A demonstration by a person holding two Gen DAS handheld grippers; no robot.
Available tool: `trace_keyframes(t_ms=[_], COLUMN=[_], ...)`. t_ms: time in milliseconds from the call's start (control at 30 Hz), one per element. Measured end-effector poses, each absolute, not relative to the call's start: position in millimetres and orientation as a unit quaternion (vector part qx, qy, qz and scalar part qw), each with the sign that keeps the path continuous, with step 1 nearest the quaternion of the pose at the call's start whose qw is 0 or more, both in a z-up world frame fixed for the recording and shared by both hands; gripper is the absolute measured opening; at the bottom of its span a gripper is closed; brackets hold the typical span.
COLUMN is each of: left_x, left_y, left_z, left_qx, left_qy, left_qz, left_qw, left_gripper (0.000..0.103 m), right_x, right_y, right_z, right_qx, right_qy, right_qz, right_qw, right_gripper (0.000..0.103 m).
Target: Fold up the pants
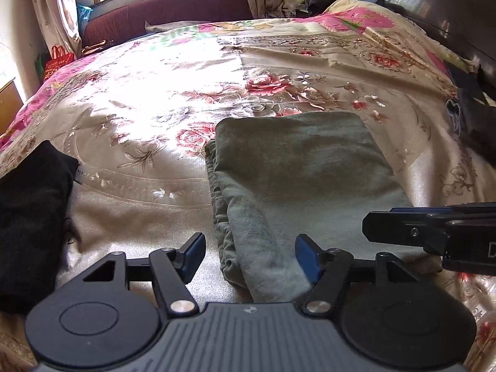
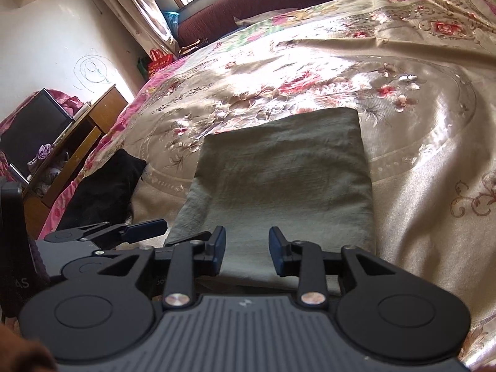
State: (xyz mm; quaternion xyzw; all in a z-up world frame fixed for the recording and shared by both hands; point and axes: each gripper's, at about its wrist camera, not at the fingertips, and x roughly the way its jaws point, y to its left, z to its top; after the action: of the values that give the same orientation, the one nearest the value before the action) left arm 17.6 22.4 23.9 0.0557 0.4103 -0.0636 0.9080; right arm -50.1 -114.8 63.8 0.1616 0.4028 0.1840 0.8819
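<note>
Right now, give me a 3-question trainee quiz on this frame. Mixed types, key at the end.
1. True or false: the left gripper is shut on the green pants.
2. Multiple choice: the green pants lie on the floral bedspread as A) a spread-out pair with both legs apart, B) a folded rectangle, C) a rolled tube.
3. Fill in: the dark garment beside the pants, on the left gripper's side, is coloured ____.

Key: 1 false, both grippers stand open, including the right gripper; 2 B; 3 black.
</note>
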Motion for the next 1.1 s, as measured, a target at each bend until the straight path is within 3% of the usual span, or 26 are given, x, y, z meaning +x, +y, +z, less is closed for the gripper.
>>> trace_keyframes(t_ms=[167,467,1100], left_x=[1,-14,-26], left_y=[22,32,31], left_z=[23,9,1], left_qx=[0.056,0.024,0.031], left_qy=[0.396,0.403,0.385], left_qz=[-0.052,-0.043,-0.029], left_qw=[0.915,0.914,0.922], left_gripper=[0.094,0.103,0.103], right_x=[-63,-76,-83], right_y=[-117,-120,-110], right_z=[60,42,32], right_qx=[0.168,0.169,0.126], right_qy=[0.401,0.424,0.422], right_qz=[0.175,0.155,0.147], right_qw=[0.883,0.876,0.886], right_gripper=[0.034,0.034,0.035])
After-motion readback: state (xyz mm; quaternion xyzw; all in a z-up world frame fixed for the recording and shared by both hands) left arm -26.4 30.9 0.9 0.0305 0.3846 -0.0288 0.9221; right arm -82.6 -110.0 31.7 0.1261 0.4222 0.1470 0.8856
